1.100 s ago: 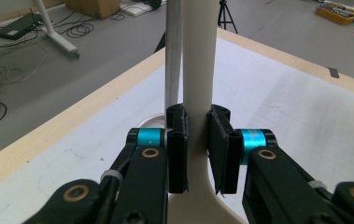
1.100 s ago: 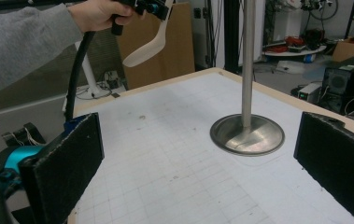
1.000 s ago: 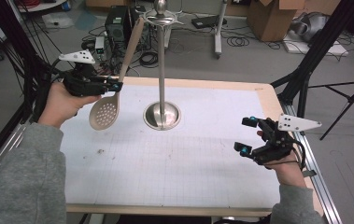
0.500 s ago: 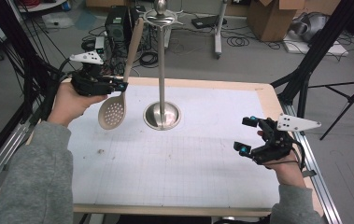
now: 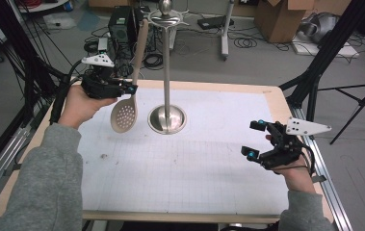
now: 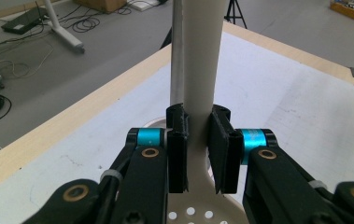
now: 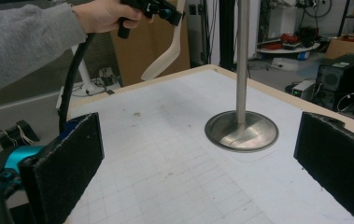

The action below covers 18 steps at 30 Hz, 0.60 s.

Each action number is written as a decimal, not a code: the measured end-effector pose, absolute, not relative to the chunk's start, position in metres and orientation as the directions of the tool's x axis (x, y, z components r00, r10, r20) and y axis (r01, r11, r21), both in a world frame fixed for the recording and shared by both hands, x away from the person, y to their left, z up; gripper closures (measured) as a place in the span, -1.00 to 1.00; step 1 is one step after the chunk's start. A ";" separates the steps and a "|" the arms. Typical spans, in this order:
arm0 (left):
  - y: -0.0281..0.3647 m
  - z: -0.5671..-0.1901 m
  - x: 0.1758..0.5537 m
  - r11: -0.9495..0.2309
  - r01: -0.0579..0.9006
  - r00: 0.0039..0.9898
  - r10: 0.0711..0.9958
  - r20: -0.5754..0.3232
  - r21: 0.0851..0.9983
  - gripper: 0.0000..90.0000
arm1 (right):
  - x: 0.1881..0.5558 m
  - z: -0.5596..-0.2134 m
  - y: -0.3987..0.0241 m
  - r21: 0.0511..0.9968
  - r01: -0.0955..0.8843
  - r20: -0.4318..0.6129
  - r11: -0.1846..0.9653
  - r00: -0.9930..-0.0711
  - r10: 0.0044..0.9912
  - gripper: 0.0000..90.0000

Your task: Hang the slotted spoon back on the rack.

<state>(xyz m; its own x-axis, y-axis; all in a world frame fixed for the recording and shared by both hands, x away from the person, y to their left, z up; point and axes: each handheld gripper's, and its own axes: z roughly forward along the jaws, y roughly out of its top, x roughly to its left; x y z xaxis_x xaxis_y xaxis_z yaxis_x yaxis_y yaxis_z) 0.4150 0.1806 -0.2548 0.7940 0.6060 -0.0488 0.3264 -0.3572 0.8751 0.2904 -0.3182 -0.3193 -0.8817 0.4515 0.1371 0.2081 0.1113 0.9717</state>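
in the high view, the left gripper (image 5: 128,88) sits at the upper left of the frame, its fingers clamped on the neck of a cream-coloured plastic slotted spoon (image 5: 125,114). the spoon hangs in the air with its perforated bowl low, above the worktop (image 5: 180,163), and its handle slants up toward the top ring of a tall polished steel utensil stand (image 5: 166,118) at centre top, probably so the handle end can meet a hook there. the right gripper (image 5: 256,139) waits at the right, well apart, fingers wide and holding nothing.

in the left gripper view, the black fingers (image 6: 177,144) press both sides of the spoon (image 6: 202,60) just above its holed bowl, a narrow grip that keeps it from swinging; the stand's pole (image 6: 177,51) rises just behind.

in the right gripper view, the wide fingers (image 7: 67,163) frame the stand's round base (image 7: 241,130) at centre right; the spoon (image 7: 165,53) is held aloft at the upper left.
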 end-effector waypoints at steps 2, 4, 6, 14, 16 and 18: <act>0.179 -0.256 0.416 -0.354 0.328 0.793 0.608 -0.051 0.876 0.73 | 0.291 -0.319 -0.319 0.973 0.204 0.133 0.111 -0.882 0.452 -0.99; 0.178 -0.256 0.416 -0.352 0.329 0.788 0.614 -0.049 0.877 0.73 | 0.291 -0.319 -0.319 0.974 0.200 0.130 0.110 -0.882 0.452 -0.99; 0.177 -0.257 0.417 -0.351 0.328 0.786 0.616 -0.047 0.877 0.73 | 0.291 -0.319 -0.319 0.974 0.200 0.131 0.108 -0.882 0.452 -1.00; 0.173 -0.260 0.418 -0.345 0.328 0.780 0.624 -0.046 0.880 0.72 | 0.290 -0.319 -0.319 0.972 0.207 0.135 0.112 -0.881 0.452 -0.99; 0.174 -0.260 0.418 -0.345 0.329 0.781 0.622 -0.048 0.879 0.72 | 0.290 -0.319 -0.318 0.972 0.206 0.135 0.112 -0.882 0.452 -0.99; 0.174 -0.260 0.418 -0.349 0.333 0.775 0.630 -0.044 0.876 0.70 | 0.290 -0.319 -0.318 0.972 0.207 0.136 0.111 -0.882 0.451 -0.99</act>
<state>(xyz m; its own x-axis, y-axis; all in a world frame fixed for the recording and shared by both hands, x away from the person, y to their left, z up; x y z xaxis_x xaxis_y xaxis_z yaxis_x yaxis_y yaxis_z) 0.4178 0.1736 -0.2601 0.7752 0.6302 -0.0437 0.3329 -0.3487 0.8761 0.2903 -0.3184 -0.3193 -0.8819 0.4514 0.1360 0.2066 0.1107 0.9721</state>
